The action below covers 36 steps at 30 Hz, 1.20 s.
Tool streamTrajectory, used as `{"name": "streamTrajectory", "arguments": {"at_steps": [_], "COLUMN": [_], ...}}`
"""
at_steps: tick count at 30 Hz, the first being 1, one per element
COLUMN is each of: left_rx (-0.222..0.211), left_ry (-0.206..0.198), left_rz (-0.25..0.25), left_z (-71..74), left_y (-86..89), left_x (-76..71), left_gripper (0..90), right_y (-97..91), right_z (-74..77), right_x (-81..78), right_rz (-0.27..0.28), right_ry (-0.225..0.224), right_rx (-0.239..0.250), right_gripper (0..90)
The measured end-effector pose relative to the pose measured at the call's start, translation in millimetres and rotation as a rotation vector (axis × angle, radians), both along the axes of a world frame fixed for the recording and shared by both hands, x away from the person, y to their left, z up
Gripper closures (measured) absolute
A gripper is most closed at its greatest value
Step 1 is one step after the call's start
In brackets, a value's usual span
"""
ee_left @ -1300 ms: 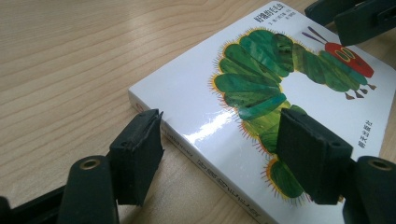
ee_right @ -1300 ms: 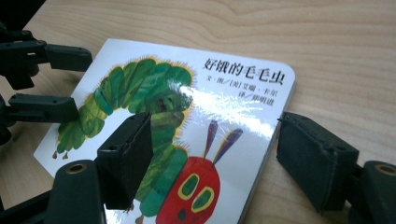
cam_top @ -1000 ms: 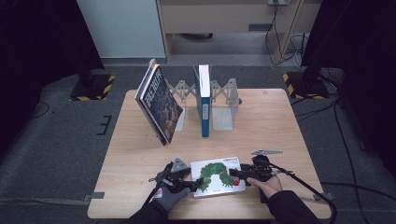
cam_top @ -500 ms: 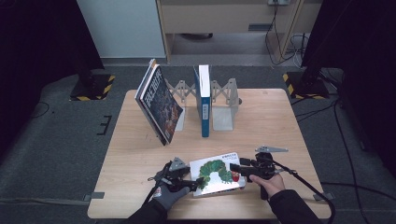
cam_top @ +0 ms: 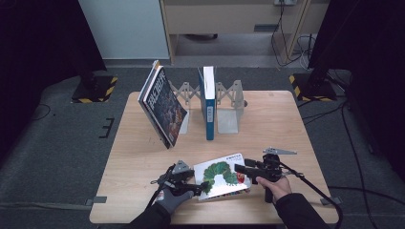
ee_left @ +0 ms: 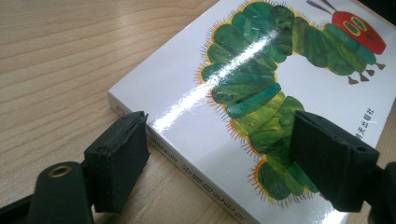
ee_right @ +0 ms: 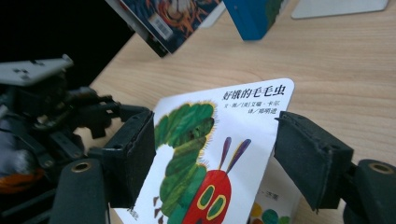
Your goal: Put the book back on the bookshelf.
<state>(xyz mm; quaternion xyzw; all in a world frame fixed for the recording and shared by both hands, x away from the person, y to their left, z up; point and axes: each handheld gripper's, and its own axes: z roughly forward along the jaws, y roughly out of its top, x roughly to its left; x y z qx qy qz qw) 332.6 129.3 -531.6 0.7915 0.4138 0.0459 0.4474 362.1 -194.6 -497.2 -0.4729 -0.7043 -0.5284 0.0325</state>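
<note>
The caterpillar picture book (cam_top: 220,176) is located at the near edge of the wooden counter (cam_top: 286,119), between the two hands. The left claw (cam_top: 203,185) is placed at the book's left edge; in the left gripper view the book (ee_left: 261,93) lies flat on the counter, and the jaws stand wide, one beside the spine edge and one over the cover, with no pad seen pressing on it. These jaws have just been opening. The right claw (cam_top: 239,168) is positioned at the book's right side. In the right gripper view the front cover (ee_right: 210,154) is raised off the pages beneath and stands between the jaws, which are spread about the cover's width; whether the pads press on its edges cannot be told.

Farther back on the counter, a metal bookend rack (cam_top: 229,107) is seen. A blue book (cam_top: 207,102) stands upright in it. A dark illustrated book (cam_top: 163,107) leans tilted at the rack's left end. Bare counter is left between these items and the picture book; both stand well apart from the claws
</note>
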Motion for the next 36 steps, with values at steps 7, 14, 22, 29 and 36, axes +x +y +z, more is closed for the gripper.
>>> {"name": "streamTrajectory", "arguments": {"at_steps": [7,14,22,29,36], "left_rx": [-0.008,-0.012,-0.036,-0.031,-0.025], "left_ry": [0.001,-0.003,-0.001,-0.013,-0.013], "left_rz": [0.0,0.001,0.005,-0.016,-0.018], "left_z": [-0.1,-0.3,-0.6,-1.0,0.5], "left_y": [0.4,-0.1,-0.1,-3.4,-3.5], "left_x": [0.4,0.5,1.6,0.7,0.8], "left_gripper": [18.0,18.1,17.9,18.5,19.9], "right_y": [-1.7,-3.7,-2.4,6.4,1.4], "right_z": [3.3,2.9,2.2,-4.5,-5.0], "right_x": [-2.4,-2.2,1.8,2.6,6.8], "right_rz": [-0.014,-0.024,-0.028,0.052,0.082], "right_ry": [0.006,0.058,0.086,0.128,0.124], "right_rx": [0.043,0.06,0.093,0.018,-0.044], "right_gripper": [31.4,32.6,38.5,47.2,63.9]}}
